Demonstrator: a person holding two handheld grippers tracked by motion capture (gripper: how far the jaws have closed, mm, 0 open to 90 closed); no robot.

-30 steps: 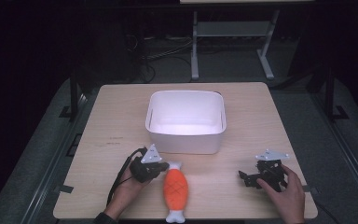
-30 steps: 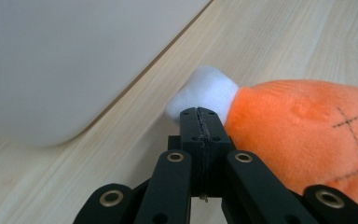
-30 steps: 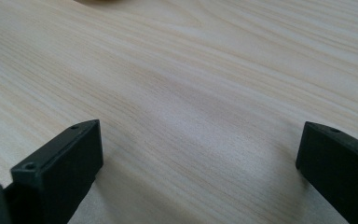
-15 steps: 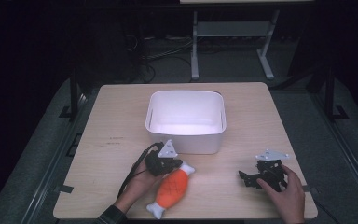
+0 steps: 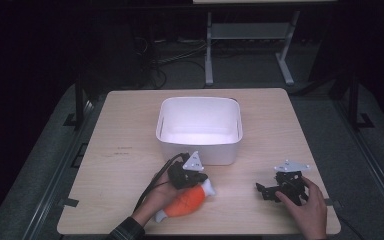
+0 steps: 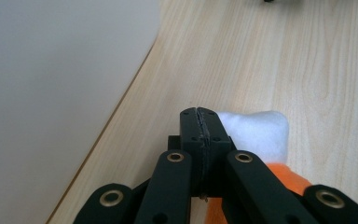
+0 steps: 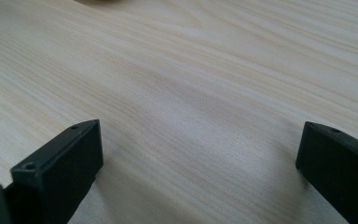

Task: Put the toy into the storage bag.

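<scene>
Orange plush fish (image 5: 184, 202) with white ends, lain slanted on the wooden table (image 5: 120, 165) near its front edge, left gripper (image 5: 196, 178) closed on its upper white end, right gripper (image 5: 261, 189) spread wide and holding nothing, white tub (image 5: 200, 150) seen just behind.
</scene>
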